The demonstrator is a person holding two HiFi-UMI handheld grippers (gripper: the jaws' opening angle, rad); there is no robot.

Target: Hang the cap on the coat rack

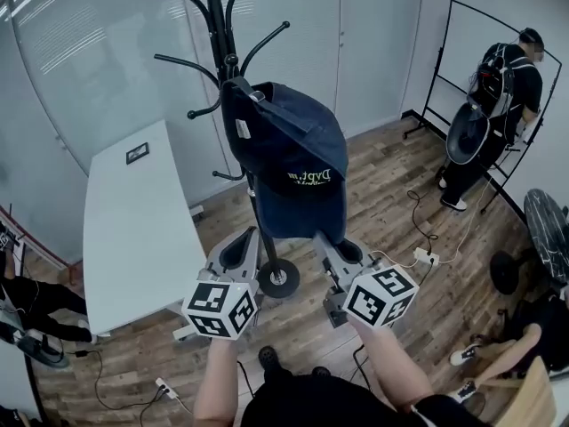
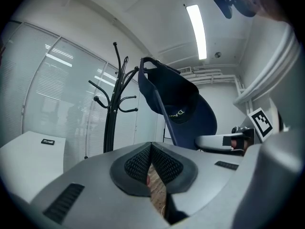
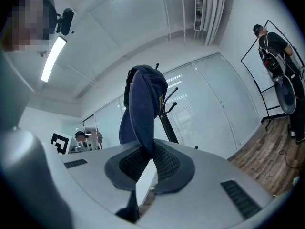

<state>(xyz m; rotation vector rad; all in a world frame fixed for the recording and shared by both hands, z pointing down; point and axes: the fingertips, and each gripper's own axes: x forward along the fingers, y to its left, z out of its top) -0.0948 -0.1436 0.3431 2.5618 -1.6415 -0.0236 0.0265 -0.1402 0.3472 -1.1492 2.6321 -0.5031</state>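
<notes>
A navy cap (image 1: 293, 163) with yellow-green lettering hangs against the black coat rack (image 1: 218, 16). Its crown is up by the rack's lower hooks and its brim points down. My right gripper (image 1: 322, 238) is shut on the brim's lower edge; in the right gripper view the cap (image 3: 143, 109) rises straight out of the right gripper (image 3: 150, 149), with the rack (image 3: 167, 120) behind it. My left gripper (image 1: 252, 236) sits just left of the brim, apart from it. In the left gripper view the left gripper (image 2: 151, 147) is shut and empty, with the cap (image 2: 178, 109) up to its right beside the rack (image 2: 113, 104).
A white table (image 1: 133, 229) stands left of the rack's round base (image 1: 278, 278). A person with a backpack (image 1: 502, 87) stands by a whiteboard frame at the far right. A power strip with cables (image 1: 425, 256) lies on the wood floor. Another person (image 1: 27, 296) sits at the left edge.
</notes>
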